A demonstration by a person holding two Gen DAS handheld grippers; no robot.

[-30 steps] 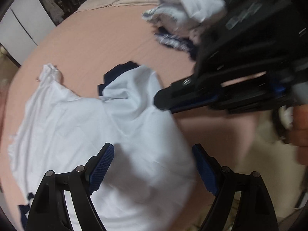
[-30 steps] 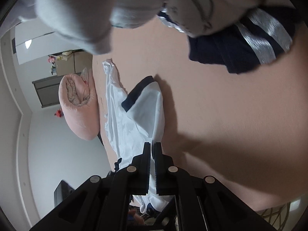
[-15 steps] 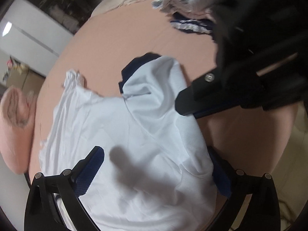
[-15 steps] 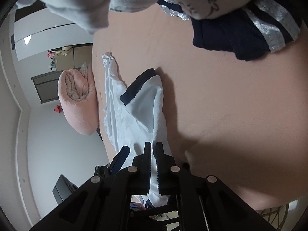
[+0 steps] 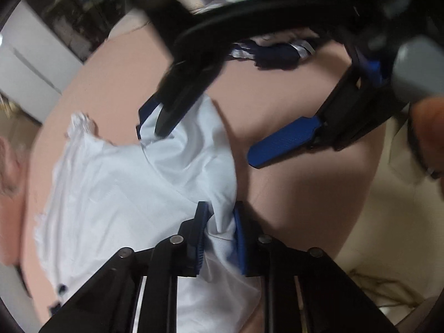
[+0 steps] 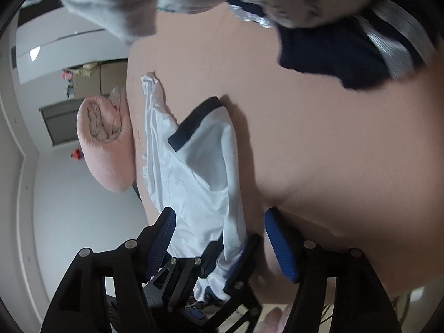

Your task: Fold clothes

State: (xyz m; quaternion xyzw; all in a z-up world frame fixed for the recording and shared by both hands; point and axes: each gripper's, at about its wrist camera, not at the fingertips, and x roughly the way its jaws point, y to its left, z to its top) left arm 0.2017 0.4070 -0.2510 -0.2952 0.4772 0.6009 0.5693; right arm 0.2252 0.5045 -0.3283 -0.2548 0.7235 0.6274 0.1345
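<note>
A white shirt (image 5: 130, 188) with navy trim lies crumpled on a pink bed (image 5: 111, 77); it also shows in the right wrist view (image 6: 199, 177). My left gripper (image 5: 219, 230) is shut on the shirt's near edge, with white cloth bunched between its blue pads. My right gripper (image 6: 219, 233) is open; its fingers straddle the shirt's near part just above the left gripper. In the left wrist view the right gripper (image 5: 219, 136) hangs open over the shirt's navy-edged sleeve.
A pile of grey, white and navy striped clothes (image 6: 347, 36) lies at the far end of the bed (image 6: 319, 138). A pink rolled pillow (image 6: 105, 144) sits at the bed's left side. The bed's edge and a beige floor (image 5: 388, 236) are at the right.
My left gripper went from open to shut on the shirt's edge. My right gripper went from shut to open and moved closer over the shirt.
</note>
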